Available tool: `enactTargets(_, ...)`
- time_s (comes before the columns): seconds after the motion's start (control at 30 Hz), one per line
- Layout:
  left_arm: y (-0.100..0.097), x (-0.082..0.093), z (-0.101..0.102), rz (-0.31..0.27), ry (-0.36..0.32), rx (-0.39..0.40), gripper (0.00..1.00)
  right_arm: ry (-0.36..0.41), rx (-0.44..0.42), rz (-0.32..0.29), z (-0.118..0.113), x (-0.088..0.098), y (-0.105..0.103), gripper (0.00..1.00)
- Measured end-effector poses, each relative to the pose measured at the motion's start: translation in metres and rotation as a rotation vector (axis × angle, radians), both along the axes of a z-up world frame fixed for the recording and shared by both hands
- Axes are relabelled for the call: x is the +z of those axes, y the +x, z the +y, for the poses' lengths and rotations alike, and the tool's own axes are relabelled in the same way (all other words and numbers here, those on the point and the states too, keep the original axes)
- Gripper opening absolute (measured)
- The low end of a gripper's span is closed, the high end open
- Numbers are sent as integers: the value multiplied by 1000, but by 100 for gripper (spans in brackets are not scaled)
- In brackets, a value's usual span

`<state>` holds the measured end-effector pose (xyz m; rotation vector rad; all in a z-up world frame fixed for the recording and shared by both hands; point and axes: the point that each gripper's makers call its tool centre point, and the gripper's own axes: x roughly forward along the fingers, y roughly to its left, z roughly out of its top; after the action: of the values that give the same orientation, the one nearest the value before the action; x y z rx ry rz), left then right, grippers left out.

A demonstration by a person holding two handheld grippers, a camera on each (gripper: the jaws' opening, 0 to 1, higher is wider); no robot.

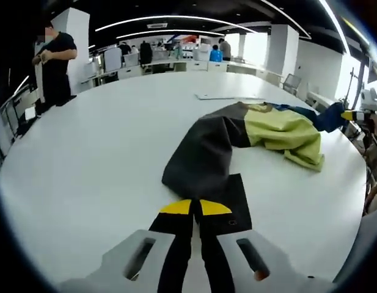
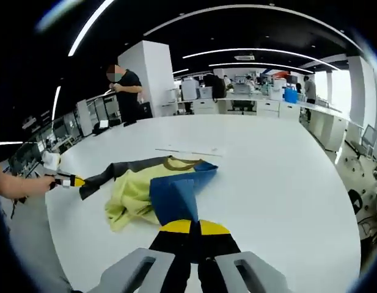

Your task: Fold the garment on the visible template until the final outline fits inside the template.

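the garment (image 1: 237, 137) lies crumpled on the white desk (image 1: 102, 165), a piece in dark grey, yellow-green and blue panels. in the left gripper view the left tongs (image 1: 195, 208) rise from the bottom with their yellow-tipped black jaws pressed together on the dark grey end of the cloth, which spreads flat under and around the tips. the yellow-green panel bunches further off to the right, and the blue part trails toward the desk's far right edge, where the other tongs (image 1: 349, 115) show their yellow tip against it.

in the right gripper view the right tongs (image 2: 195, 227) stand closed on the blue panel of the garment (image 2: 157, 189), which folds up to their yellow tips. the yellow-green part lies just left of it, with a brownish collar band at its far side, and a dark grey sleeve stretches left to the left tongs (image 2: 71, 181), held by a hand (image 2: 20, 186) at the desk edge (image 2: 286, 177).

a thin flat white sheet (image 2: 188, 152) lies on the desk beyond the garment. a person in black (image 2: 128, 91) stands at the far side. no writing or label can be read.
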<state>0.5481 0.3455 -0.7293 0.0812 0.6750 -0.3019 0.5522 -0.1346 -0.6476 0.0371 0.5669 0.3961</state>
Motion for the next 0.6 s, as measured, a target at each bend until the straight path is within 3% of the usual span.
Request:
enactTargets(0.2,3,1,9,-1,33,10,0,36,-157,31,-28,-10,3,0)
enactTargets(0.3,3,-1,14,7,41,27,0,-7,-202,33,-42,-16,4,0)
enactTargets(0.47,5,-4,22,17,43,52,0,69,-382,75,-73,-26,3,0)
enactTargets(0.6,7,-3,27,17,61,50,0,80,-438,110,-86,-36,-1,0)
